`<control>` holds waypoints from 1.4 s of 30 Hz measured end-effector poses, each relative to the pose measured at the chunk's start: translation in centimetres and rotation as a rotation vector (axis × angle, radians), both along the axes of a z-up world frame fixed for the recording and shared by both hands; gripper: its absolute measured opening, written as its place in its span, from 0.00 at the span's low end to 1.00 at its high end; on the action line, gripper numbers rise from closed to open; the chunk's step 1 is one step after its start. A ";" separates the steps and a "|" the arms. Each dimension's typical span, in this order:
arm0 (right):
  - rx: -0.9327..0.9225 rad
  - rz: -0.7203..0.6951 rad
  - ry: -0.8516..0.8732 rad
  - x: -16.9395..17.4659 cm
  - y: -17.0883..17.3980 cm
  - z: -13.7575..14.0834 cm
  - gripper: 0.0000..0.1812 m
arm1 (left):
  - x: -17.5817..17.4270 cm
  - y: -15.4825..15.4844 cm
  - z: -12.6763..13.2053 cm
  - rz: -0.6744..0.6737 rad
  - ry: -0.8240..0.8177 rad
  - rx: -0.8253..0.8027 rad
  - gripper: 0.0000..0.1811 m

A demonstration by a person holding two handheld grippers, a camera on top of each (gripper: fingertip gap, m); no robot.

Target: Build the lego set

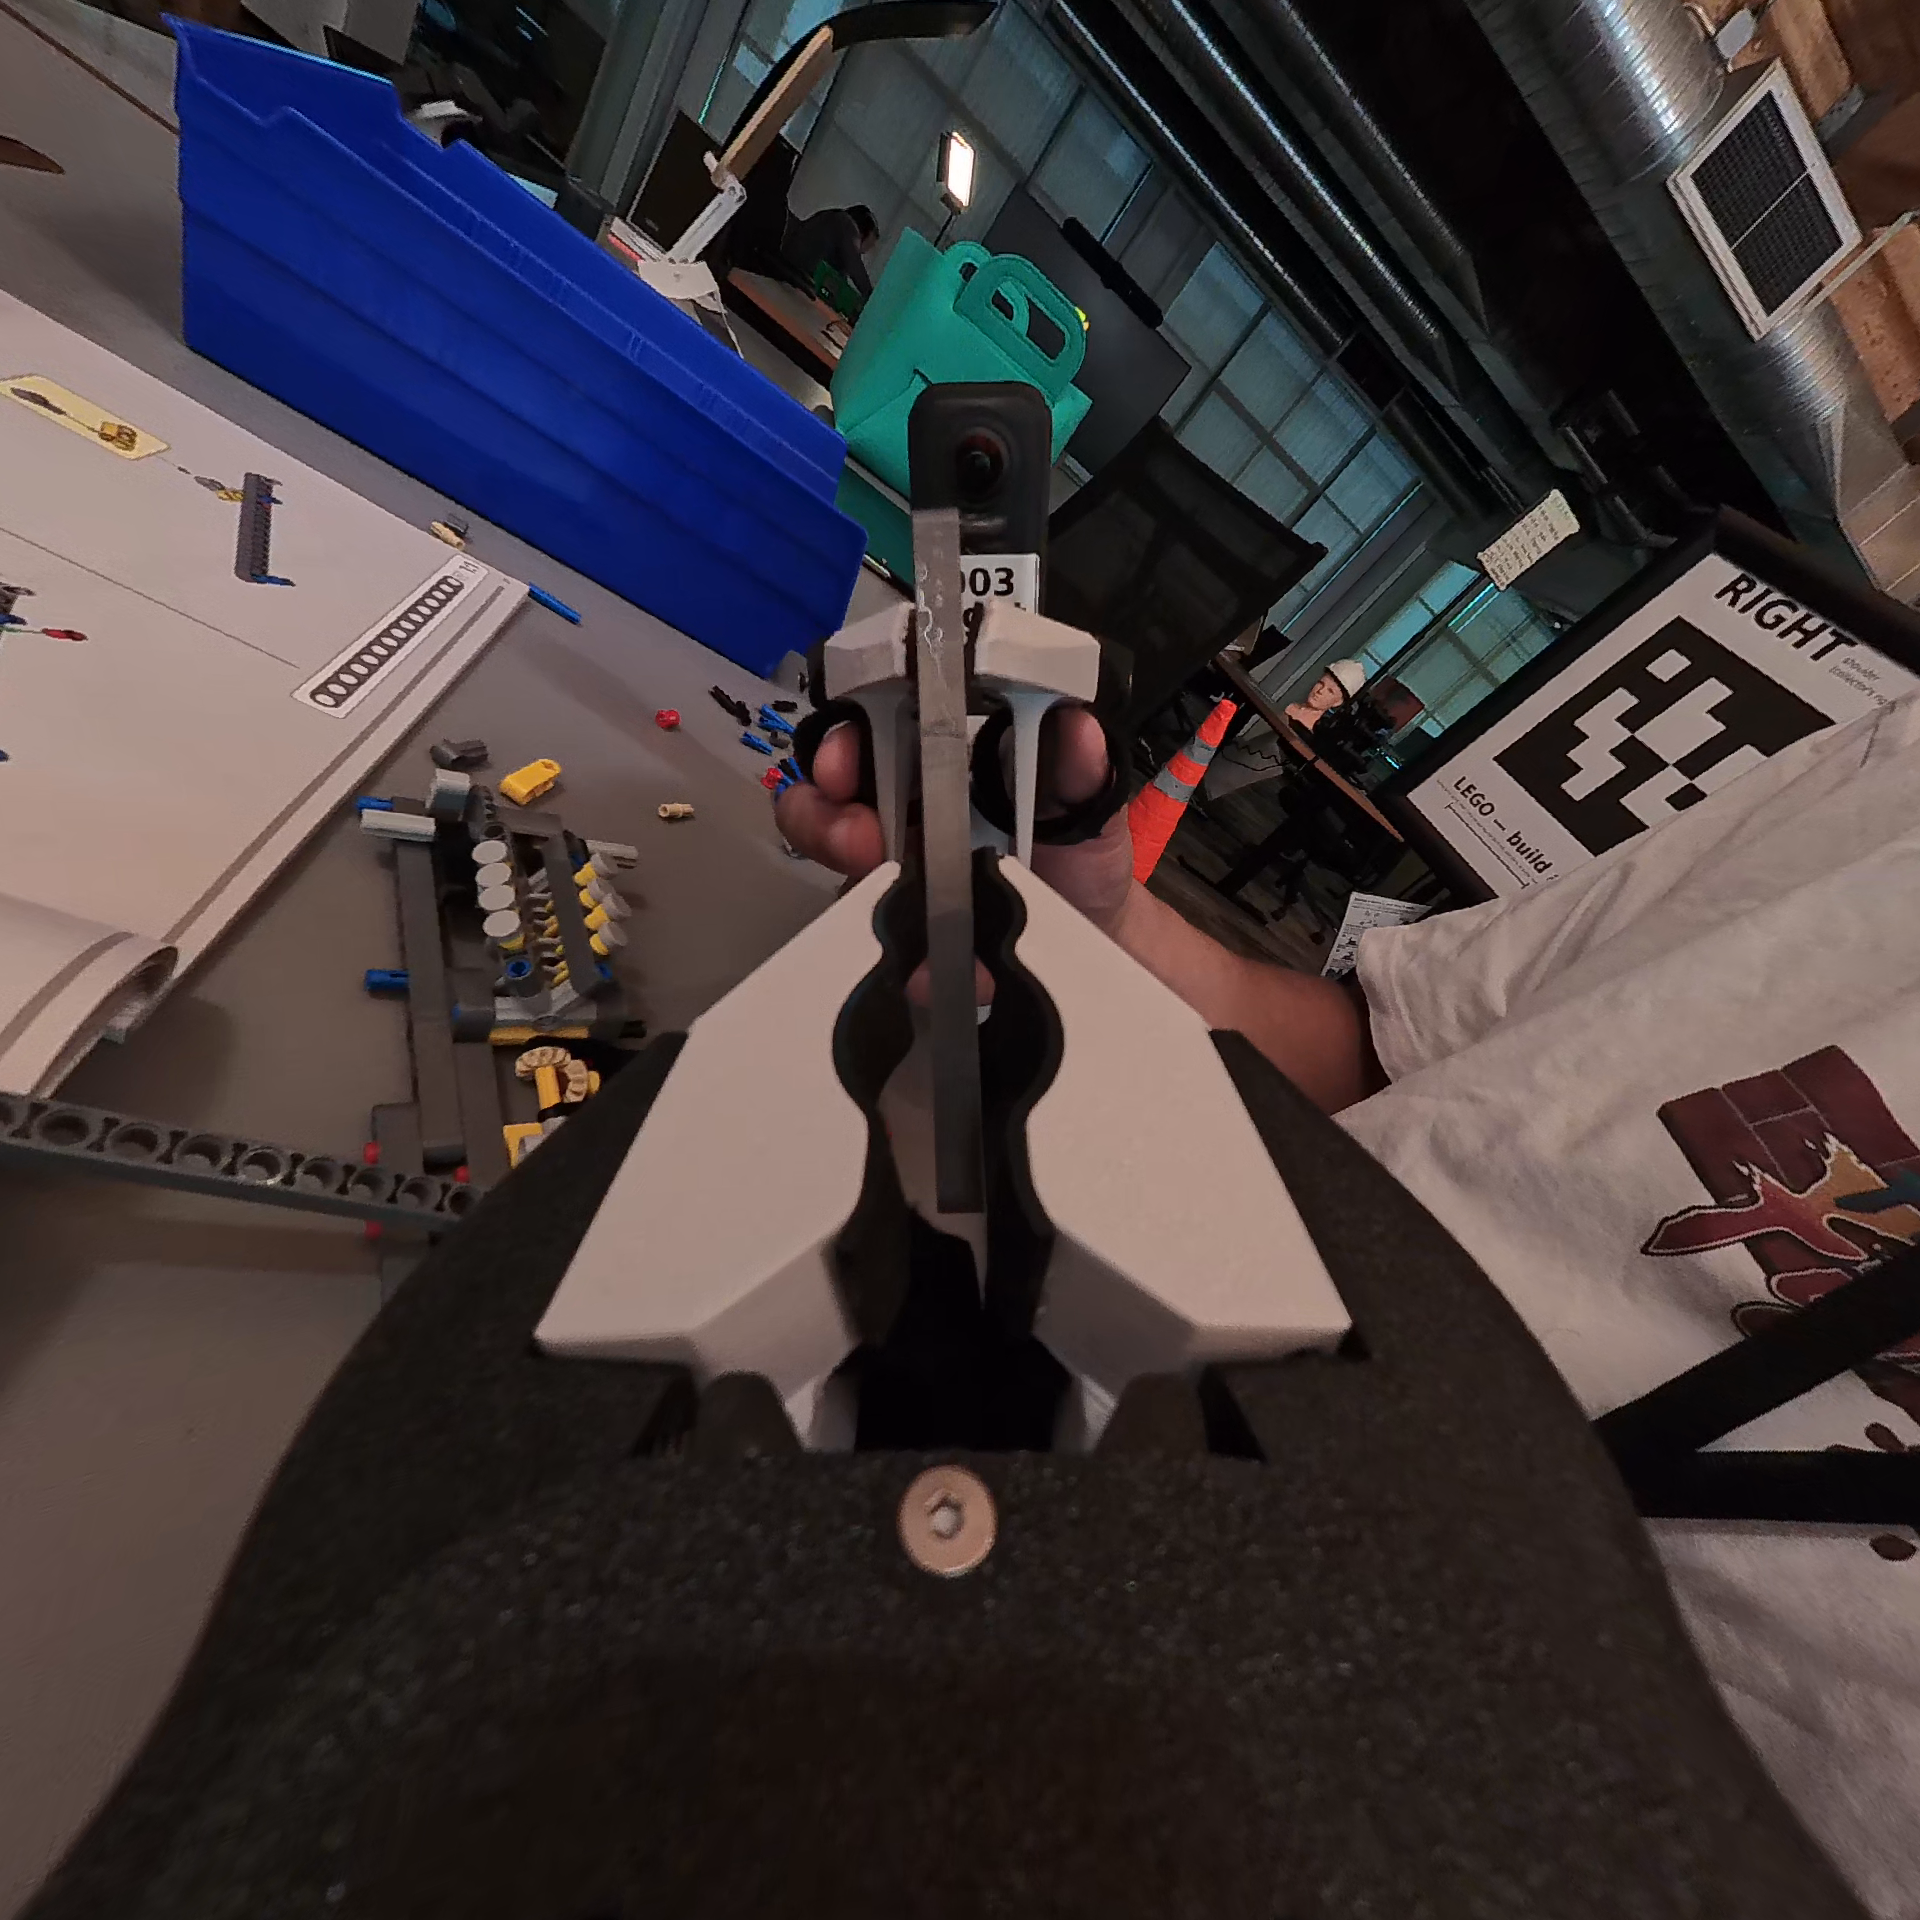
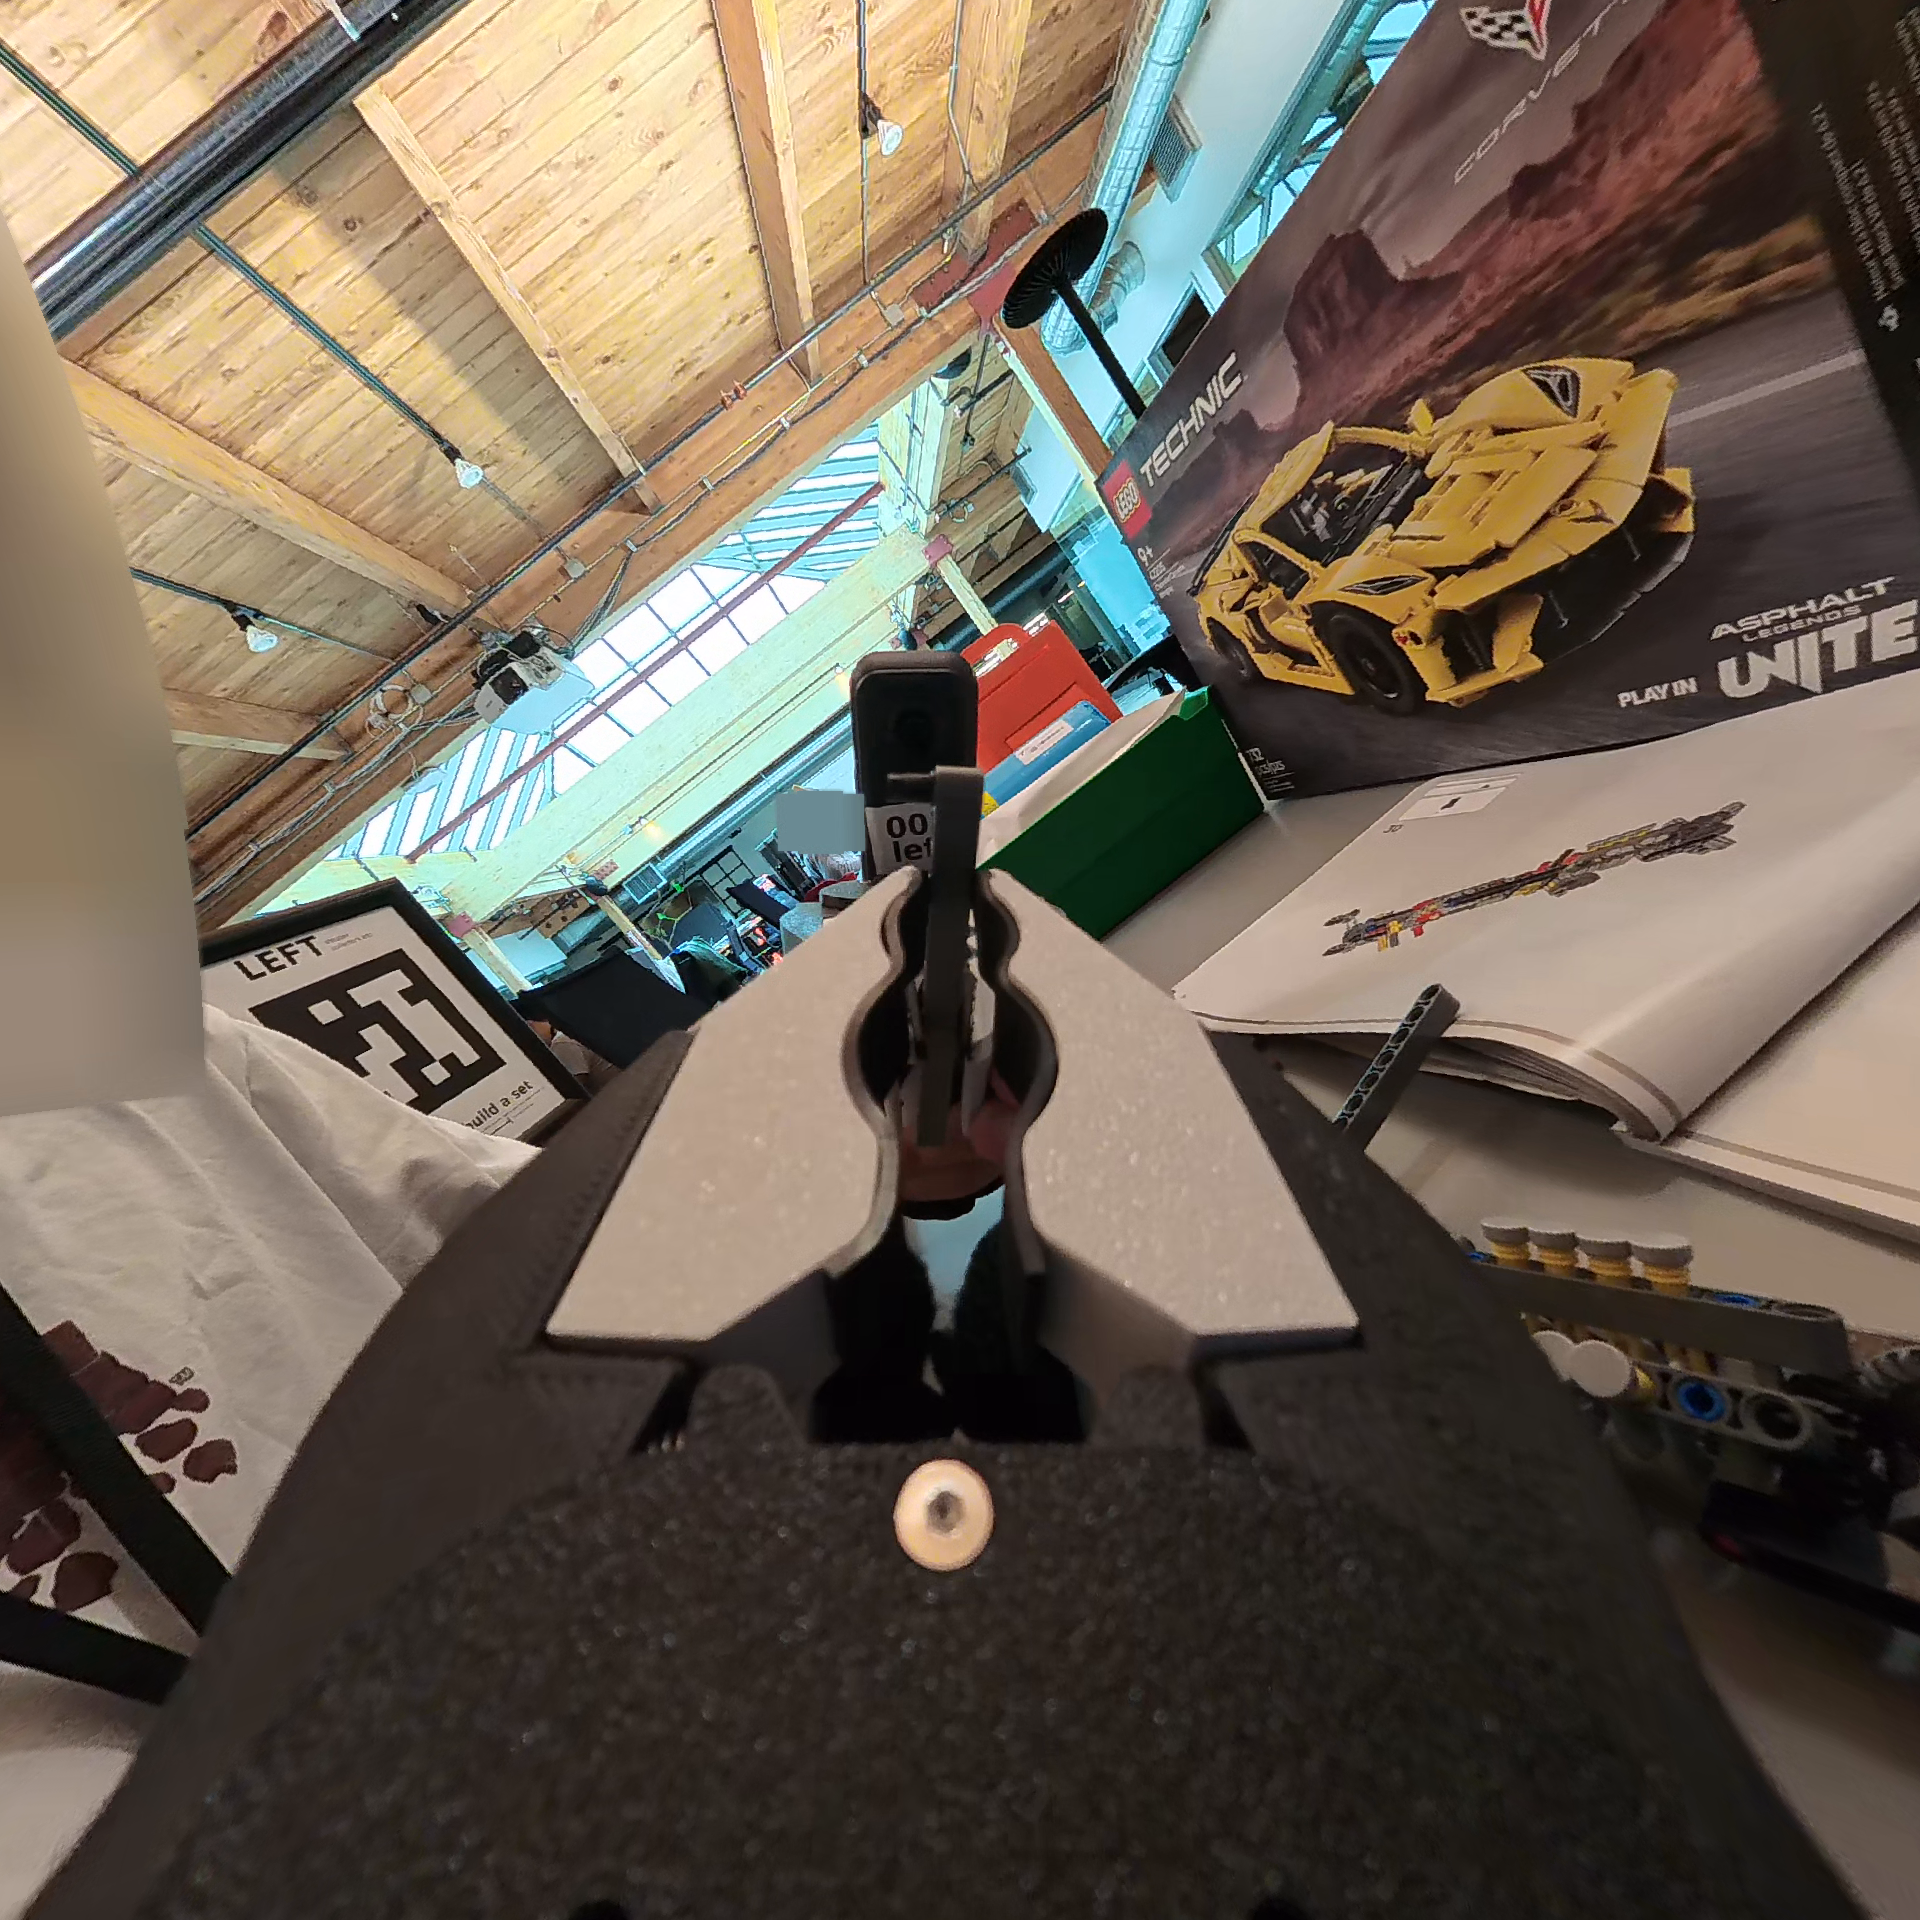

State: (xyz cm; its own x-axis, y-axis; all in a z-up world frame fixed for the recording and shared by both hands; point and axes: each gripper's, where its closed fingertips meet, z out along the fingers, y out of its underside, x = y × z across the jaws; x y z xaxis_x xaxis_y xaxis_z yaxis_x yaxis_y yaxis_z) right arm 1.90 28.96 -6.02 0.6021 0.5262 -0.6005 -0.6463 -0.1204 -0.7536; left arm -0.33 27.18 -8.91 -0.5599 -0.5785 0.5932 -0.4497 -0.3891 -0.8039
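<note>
while both grippers, left (image 1: 951,904) and right (image 2: 951,914), clamp one grey beam (image 1: 951,883) end-on between them, the chassis (image 1: 509,935) lies left.

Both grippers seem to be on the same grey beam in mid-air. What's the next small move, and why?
Probably open the left gripper: it and the right gripper pinch opposite ends of the grey beam in mid-air, and the partial build lies close beside the right one.
</note>
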 end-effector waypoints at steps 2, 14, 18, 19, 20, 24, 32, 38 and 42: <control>0.000 0.001 0.000 0.0 0.0 0.0 0.04 | 0.0 0.0 0.0 0.000 0.000 0.000 0.04; 0.024 0.005 -0.010 -0.3 -0.2 0.3 0.04 | 0.1 0.3 0.4 0.026 -0.032 0.029 0.04; 0.003 0.019 -0.047 -0.9 -0.1 -0.2 0.04 | 0.1 0.6 1.0 0.041 -0.056 0.014 0.06; 0.003 0.021 -0.058 -1.1 0.0 -0.2 0.04 | 0.1 0.6 1.0 0.042 -0.060 0.016 0.06; 0.003 0.022 -0.064 -1.2 0.0 -0.2 0.04 | 0.0 0.6 1.1 0.043 -0.065 0.020 0.06; 0.006 0.033 -0.054 -1.3 0.0 -0.2 0.04 | 0.0 0.6 1.2 0.057 -0.085 0.046 0.04; -0.004 0.077 -0.066 -2.2 -0.1 -0.4 0.04 | -0.2 0.3 1.4 0.049 -0.109 0.072 0.04; -0.028 0.076 -0.081 -2.2 0.0 -0.8 0.04 | -0.2 0.5 0.7 0.097 -0.139 0.269 0.04; 0.008 0.085 -0.105 -2.6 -0.4 -0.2 0.04 | -0.5 0.2 1.2 0.092 -0.182 0.305 0.04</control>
